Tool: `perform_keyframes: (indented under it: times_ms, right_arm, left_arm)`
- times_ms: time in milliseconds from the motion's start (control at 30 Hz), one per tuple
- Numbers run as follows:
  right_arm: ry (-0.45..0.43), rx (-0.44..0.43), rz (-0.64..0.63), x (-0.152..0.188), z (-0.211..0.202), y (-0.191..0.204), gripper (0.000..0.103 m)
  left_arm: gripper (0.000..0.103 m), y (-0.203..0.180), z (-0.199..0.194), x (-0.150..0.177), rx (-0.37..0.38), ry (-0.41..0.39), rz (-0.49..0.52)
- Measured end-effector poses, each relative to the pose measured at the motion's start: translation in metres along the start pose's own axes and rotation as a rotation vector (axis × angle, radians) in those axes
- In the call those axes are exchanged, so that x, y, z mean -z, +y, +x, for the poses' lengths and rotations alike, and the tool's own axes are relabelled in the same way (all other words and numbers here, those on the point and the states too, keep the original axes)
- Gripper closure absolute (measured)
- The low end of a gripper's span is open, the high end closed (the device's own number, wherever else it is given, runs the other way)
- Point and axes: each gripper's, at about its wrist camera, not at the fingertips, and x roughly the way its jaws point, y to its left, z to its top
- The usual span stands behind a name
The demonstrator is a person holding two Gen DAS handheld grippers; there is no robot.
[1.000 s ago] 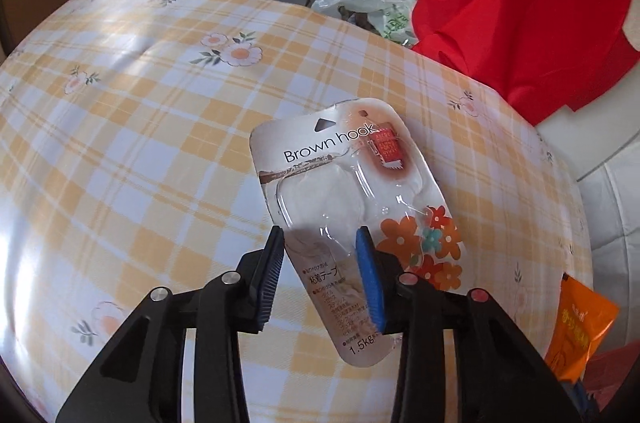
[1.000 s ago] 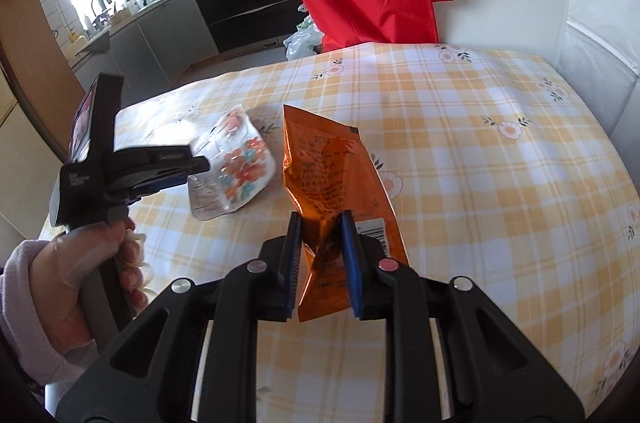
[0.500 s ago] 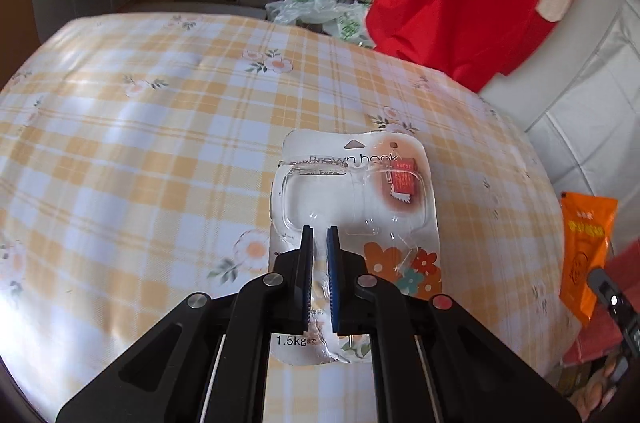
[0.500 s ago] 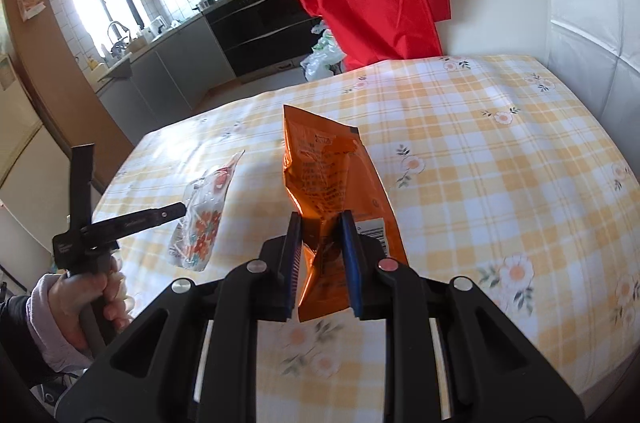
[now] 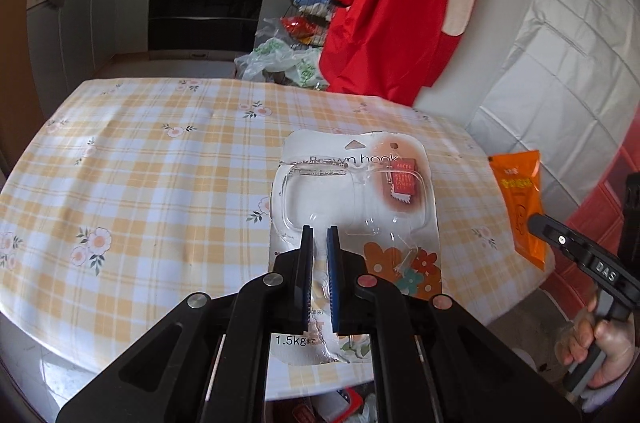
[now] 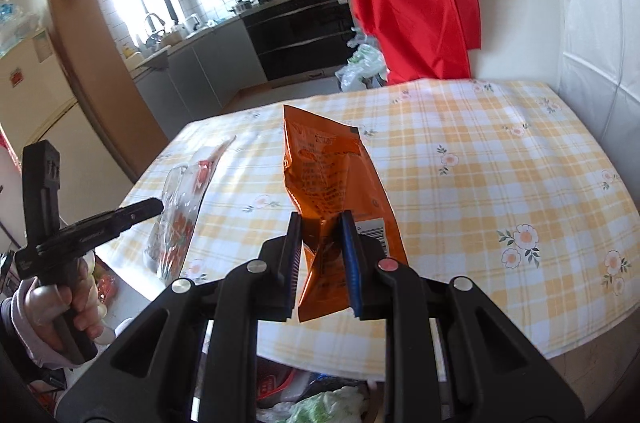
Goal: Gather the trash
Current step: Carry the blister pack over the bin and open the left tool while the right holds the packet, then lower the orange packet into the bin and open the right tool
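My left gripper [image 5: 319, 237] is shut on a clear blister pack [image 5: 356, 207] marked "Brown hook" with a flowered card, held up off the table near its front edge. It shows edge-on in the right wrist view [image 6: 182, 211]. My right gripper [image 6: 320, 223] is shut on a crumpled orange snack wrapper [image 6: 328, 175], held in the air over the table's front edge. The wrapper also shows at the right of the left wrist view [image 5: 520, 199], with the right gripper [image 5: 538, 221] on it.
The table wears a yellow checked cloth with flowers [image 5: 140, 163]. A red cloth [image 5: 396, 3] hangs at the far side, plastic bags [image 5: 280, 59] lie on the floor beyond. Trash [image 6: 320, 403] shows below the table's front edge.
My left gripper closed on the blister pack and lifted it off the cloth. Both grippers drew back toward the table's front edge and rose with their loads.
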Motion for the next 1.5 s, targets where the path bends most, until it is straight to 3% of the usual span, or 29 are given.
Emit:
perform_keyframes:
  times_ms: [300,433,700,1033,1067,1133,1167,1233,1333,1500]
  right_arm:
    - [-0.058,-0.015,-0.035,0.018,-0.049,0.032,0.08]
    - [-0.064,-0.007,-0.039,0.029,-0.065,0.036,0.08]
    - [-0.083,0.001,-0.024,0.044,-0.085,0.028,0.08]
    - [-0.049,0.003,0.025,0.055,-0.07,0.004,0.08]
    - [-0.044,0.003,0.031,0.056,-0.068,0.002,0.08]
    - [-0.038,0.003,0.037,0.058,-0.065,0.0,0.08]
    - [-0.035,0.003,0.038,0.059,-0.064,-0.002,0.08]
    - [-0.029,0.002,0.038,0.06,-0.062,-0.002,0.08]
    - [-0.021,0.001,0.03,0.062,-0.06,-0.001,0.08]
    - [-0.009,-0.008,0.014,0.066,-0.061,0.005,0.08]
  left_arm:
    - [0.096,-0.027,-0.066,0.044,0.084,-0.001,0.051]
    - [0.096,-0.037,-0.078,0.073,0.079,0.023,0.071]
    - [0.096,-0.051,-0.084,0.107,0.114,0.07,0.103]
    - [0.095,-0.064,-0.055,0.121,0.173,0.167,0.129]
    - [0.094,-0.064,-0.052,0.121,0.191,0.176,0.127]
    - [0.074,-0.064,-0.048,0.122,0.208,0.19,0.12]
    - [0.055,-0.064,-0.047,0.121,0.211,0.192,0.113]
    - [0.05,-0.058,-0.047,0.12,0.216,0.178,0.086]
    - [0.044,-0.05,-0.054,0.114,0.151,0.132,0.077]
    - [0.024,-0.032,-0.068,0.103,0.069,0.052,0.032]
